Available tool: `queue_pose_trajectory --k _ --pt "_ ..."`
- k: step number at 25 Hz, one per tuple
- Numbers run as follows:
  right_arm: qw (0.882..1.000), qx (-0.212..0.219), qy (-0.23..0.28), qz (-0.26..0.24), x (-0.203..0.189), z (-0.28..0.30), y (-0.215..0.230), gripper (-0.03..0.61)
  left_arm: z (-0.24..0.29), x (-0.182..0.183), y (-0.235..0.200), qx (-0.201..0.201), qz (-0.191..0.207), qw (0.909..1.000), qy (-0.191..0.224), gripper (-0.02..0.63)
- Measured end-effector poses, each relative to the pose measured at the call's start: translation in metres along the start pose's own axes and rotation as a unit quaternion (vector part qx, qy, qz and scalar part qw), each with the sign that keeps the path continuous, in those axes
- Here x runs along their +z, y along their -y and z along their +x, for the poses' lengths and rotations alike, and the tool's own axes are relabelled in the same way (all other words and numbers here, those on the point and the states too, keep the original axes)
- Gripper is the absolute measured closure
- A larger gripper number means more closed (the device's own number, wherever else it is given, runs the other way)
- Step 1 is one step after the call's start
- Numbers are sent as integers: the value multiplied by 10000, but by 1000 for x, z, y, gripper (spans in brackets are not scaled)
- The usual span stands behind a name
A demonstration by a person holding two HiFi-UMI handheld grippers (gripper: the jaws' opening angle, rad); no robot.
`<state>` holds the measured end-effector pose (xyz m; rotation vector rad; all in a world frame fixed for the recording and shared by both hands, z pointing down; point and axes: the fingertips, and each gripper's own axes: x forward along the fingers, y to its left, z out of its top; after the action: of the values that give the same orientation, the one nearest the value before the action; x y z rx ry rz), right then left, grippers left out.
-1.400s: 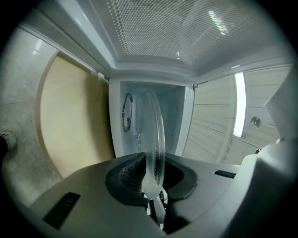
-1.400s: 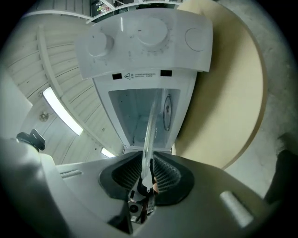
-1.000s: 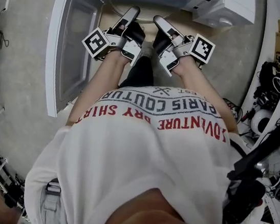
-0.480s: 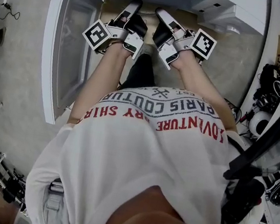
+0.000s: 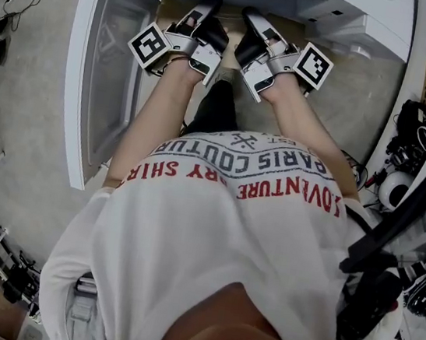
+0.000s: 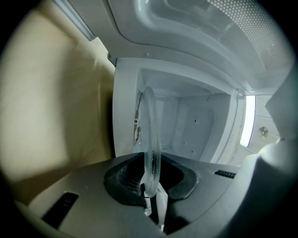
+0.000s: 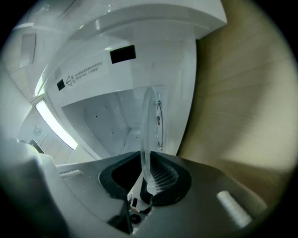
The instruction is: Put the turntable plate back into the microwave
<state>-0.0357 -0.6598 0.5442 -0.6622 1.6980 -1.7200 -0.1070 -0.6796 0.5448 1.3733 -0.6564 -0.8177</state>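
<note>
**Plate entering the microwave**

The left gripper (image 5: 207, 7) and the right gripper (image 5: 252, 17) are each clamping on the rim of the glass turntable plate (image 6: 150, 135), carrying it between them at the mouth of the open microwave (image 5: 352, 20). Compared with one second ago, both are reaching deeper inside.

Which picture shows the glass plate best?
The right gripper view: the glass plate stands edge-on, clear, in the right hand-held gripper. The left gripper view shows it likewise in the left hand-held gripper; the head view hides it.
</note>
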Motion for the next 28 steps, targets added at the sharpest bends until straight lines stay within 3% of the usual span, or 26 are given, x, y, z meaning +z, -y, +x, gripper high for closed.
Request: queue_pose_trajectory --k 8,15,21,28 --pt "9997 39 229 53 14 8 0 528 -3 -1 1 79 65 9999 22 568" --pt "9992 46 383 44 18 18 -5 528 -12 -2 9 169 41 9989 430 568" --pt "9990 -141 417 55 15 22 7 529 -16 3 -3 494 220 9976 438 583" --pt "9991 -179 367 85 6 14 0 532 -26 -4 2 375 143 9973 614 586"
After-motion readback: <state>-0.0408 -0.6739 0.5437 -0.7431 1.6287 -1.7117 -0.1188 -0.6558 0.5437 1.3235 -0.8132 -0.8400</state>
